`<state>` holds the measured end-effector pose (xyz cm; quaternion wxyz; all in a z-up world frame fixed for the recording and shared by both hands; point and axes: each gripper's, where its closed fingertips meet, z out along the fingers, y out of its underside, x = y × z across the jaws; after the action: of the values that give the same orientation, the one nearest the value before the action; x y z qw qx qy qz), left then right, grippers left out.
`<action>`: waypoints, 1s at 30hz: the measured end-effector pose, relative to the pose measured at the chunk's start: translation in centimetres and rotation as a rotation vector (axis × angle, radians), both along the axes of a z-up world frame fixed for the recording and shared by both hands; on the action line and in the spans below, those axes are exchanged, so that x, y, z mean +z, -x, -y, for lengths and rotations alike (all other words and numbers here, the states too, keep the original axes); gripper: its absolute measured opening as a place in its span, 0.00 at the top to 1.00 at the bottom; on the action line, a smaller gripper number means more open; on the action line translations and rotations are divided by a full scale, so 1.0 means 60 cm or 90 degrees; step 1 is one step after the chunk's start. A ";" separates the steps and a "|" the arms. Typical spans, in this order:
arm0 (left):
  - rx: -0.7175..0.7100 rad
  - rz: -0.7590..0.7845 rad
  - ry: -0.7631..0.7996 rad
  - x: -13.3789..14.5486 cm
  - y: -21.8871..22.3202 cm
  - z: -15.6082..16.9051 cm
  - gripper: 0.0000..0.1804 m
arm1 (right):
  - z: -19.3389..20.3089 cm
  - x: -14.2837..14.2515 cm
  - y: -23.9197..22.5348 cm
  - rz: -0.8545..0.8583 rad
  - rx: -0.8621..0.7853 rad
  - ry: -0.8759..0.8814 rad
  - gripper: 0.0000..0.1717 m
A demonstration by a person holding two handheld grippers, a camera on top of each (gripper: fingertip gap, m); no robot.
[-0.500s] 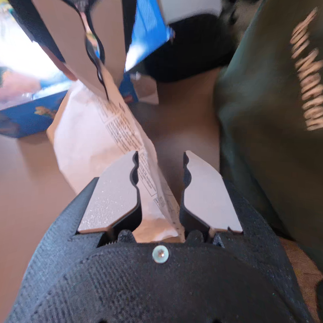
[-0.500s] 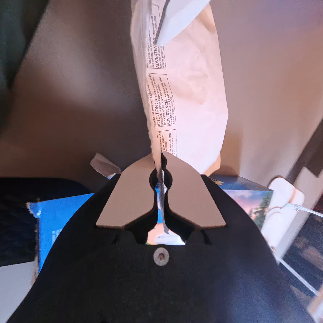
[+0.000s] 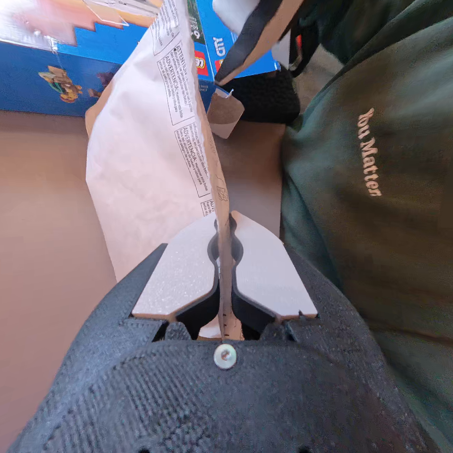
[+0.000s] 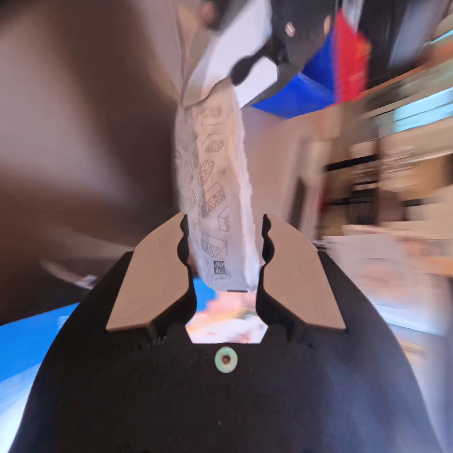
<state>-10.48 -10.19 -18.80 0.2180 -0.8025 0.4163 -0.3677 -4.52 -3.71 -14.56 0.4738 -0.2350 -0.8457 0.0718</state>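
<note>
Both claws meet the same white paper bag [image 3: 147, 159]: our left gripper [image 3: 226, 220] pinches the bag's edge, pads pressed on the paper, while our right gripper [image 4: 223, 220] stands spread — the bag's printed strip [image 4: 215, 196] hangs between its fingers, no pad pressing. Behind the bag sits a blue toy box [image 3: 73, 81] on the brown table [image 3: 44, 196]; right of the bag, a dark green sweatshirt [image 3: 367, 220].

A smooth brown tabletop [image 3: 44, 196] fills the foreground under warm light. Beyond it, badly blurred, stand pale shelving [image 4: 382, 171] and a light-coloured wall [image 4: 274, 152].
</note>
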 end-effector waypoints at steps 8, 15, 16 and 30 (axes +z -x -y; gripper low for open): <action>-0.049 0.060 0.073 0.017 0.034 -0.033 0.94 | -0.060 -0.077 0.048 0.072 0.003 -0.150 0.83; 0.047 -0.306 -0.377 0.069 0.100 -0.069 0.76 | -0.060 -0.071 0.046 0.218 -0.019 0.068 0.91; 0.039 -0.354 -0.417 0.063 0.098 -0.072 0.76 | -0.057 -0.069 0.047 0.228 -0.013 0.093 0.91; -0.100 -0.449 -0.286 -0.037 0.084 -0.037 0.99 | -0.046 -0.068 -0.016 0.304 -0.055 0.265 0.73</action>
<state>-15.54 -8.00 -21.02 0.2034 -0.7773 0.5952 0.0136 -3.56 -0.97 -18.64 0.2067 -0.3727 -0.8893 0.1659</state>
